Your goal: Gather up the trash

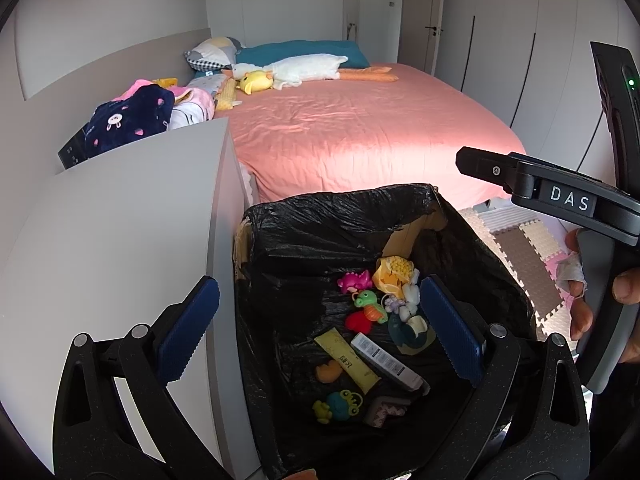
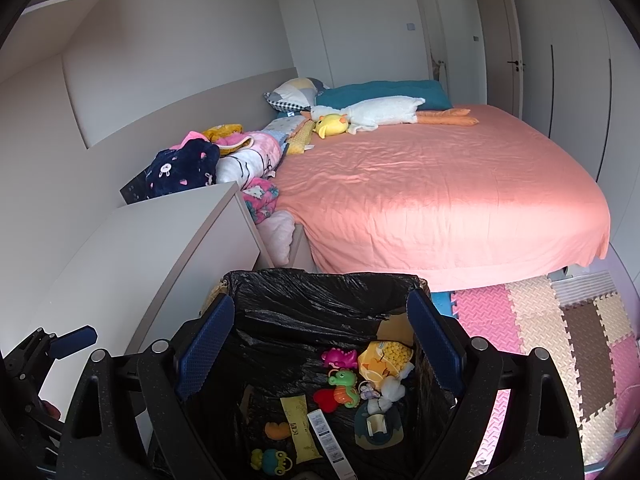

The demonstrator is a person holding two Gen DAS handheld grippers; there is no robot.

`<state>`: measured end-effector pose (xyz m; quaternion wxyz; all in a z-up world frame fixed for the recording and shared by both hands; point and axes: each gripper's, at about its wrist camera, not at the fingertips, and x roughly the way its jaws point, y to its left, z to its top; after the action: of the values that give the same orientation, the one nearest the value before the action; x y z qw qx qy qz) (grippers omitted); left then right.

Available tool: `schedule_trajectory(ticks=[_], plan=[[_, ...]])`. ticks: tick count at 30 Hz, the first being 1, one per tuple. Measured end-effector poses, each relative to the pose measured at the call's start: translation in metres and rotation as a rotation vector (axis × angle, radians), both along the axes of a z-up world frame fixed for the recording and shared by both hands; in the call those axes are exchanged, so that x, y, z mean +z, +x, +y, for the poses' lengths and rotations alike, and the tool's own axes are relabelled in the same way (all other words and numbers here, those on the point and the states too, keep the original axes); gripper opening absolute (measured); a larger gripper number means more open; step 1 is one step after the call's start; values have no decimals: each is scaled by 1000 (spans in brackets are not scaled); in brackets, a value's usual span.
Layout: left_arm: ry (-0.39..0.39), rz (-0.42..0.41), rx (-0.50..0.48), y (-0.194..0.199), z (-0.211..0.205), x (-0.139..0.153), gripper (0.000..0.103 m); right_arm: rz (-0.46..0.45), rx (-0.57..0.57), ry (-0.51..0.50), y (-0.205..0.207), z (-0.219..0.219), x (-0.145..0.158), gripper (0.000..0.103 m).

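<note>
A cardboard bin lined with a black bag (image 1: 320, 216) stands on the floor below both grippers and also shows in the right wrist view (image 2: 320, 284). In it lie small toys, a yellow tube (image 1: 347, 360), a white box (image 1: 386, 361) and a yellow wrapper (image 1: 394, 272). My left gripper (image 1: 320, 332) is open and empty above the bin. My right gripper (image 2: 320, 354) is open and empty above the bin too; its body shows at the right of the left wrist view (image 1: 560, 196).
A white cabinet (image 1: 120, 220) stands left of the bin. A bed with a pink sheet (image 1: 360, 128) lies behind, with plush toys and clothes at its head. Foam floor mats (image 2: 560, 332) cover the floor to the right.
</note>
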<state>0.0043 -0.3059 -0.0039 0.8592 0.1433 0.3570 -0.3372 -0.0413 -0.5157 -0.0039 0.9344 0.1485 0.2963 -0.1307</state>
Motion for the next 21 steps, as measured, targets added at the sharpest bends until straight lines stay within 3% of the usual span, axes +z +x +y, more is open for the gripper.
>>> schedule_trajectory(ticks=[21], plan=[[24, -6, 12, -1, -2, -6, 97, 13, 4, 0, -1, -1, -5, 88]])
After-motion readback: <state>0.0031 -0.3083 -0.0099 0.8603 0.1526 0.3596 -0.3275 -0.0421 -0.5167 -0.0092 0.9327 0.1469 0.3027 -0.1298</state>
